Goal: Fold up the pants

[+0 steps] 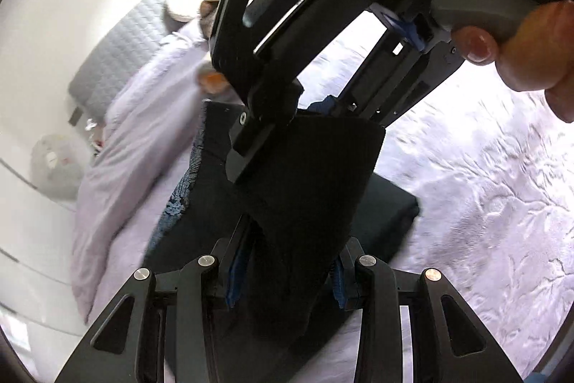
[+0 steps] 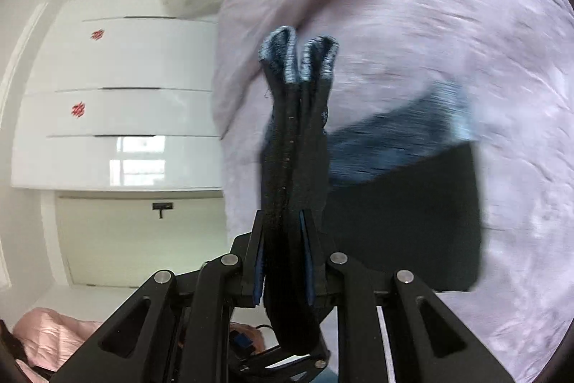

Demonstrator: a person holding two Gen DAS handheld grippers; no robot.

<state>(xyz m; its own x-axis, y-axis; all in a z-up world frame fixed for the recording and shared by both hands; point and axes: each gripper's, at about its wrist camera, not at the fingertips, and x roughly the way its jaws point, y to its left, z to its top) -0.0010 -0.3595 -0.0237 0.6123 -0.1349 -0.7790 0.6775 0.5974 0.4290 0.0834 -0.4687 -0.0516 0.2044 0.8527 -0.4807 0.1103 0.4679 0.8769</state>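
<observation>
Your left gripper (image 1: 283, 279) and right gripper (image 2: 283, 261) both pinch the dark pants (image 2: 294, 139), lifted over the bed (image 1: 484, 185). The cloth is soft, limp and rather thick; hold it near the folded edge so the layers stay together.

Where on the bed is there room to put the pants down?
Bare bedspread lies to the right of the dark folded pants in the left wrist view. Across the pants it is crowded: a bunched-up duvet and, behind it, pillows by the headboard.
</observation>
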